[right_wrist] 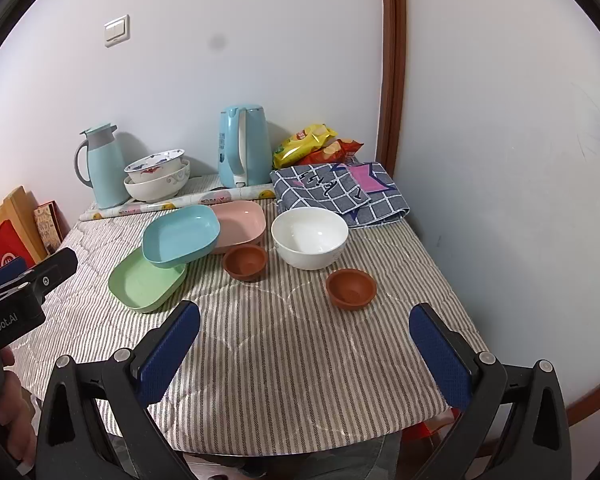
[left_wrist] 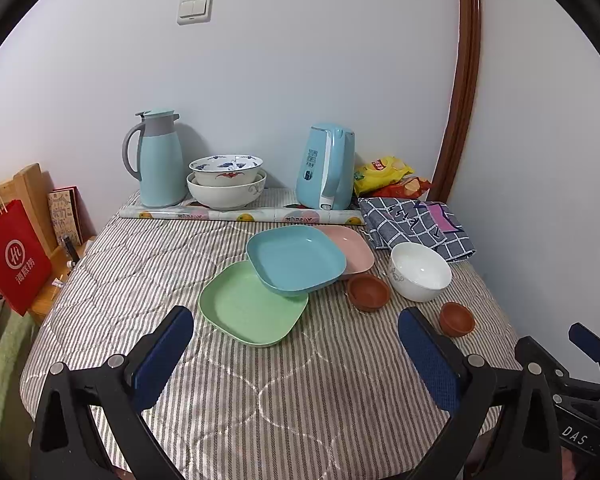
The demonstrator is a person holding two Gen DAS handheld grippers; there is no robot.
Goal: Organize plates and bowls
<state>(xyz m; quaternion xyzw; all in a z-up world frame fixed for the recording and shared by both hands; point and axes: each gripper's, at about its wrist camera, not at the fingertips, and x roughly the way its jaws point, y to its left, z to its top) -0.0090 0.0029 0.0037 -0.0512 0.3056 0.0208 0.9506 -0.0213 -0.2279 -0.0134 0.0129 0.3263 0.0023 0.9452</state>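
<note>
The left gripper (left_wrist: 296,354) hovers low over the near edge of the striped grey-and-white quilted tablecloth (left_wrist: 260,400), its blue-padded fingers spread wide with nothing between them. The right gripper (right_wrist: 304,354) hangs alongside it, jaws equally wide and empty.

Straight ahead of the left gripper, nearest of all the dishes, lies the pale green square plastic plate (left_wrist: 252,308), flat on the cloth and turned so that one corner points back toward the fingers. It has no real long axis, so any rim edge would serve for a pinch. The light blue square plastic plate (left_wrist: 296,258) rests tilted on the green plate's far corner, and also overlaps the pink square plastic plate (left_wrist: 354,250) behind it.

Ahead of the right gripper sits the small terracotta-brown clay bowl (right_wrist: 351,287), upright and round, standing apart from the rest. A second small brown clay bowl (right_wrist: 245,262) sits further in, just beside the pink plate. The plain white ceramic bowl (right_wrist: 309,237) stands behind and between the two.

By my judgement the plates fall to the left gripper and the bowls to the right. Since the blue plate bears on both neighbours, it likely wants lifting first.

At the back wall, two patterned white china bowls (left_wrist: 226,182) already sit nested.
</note>
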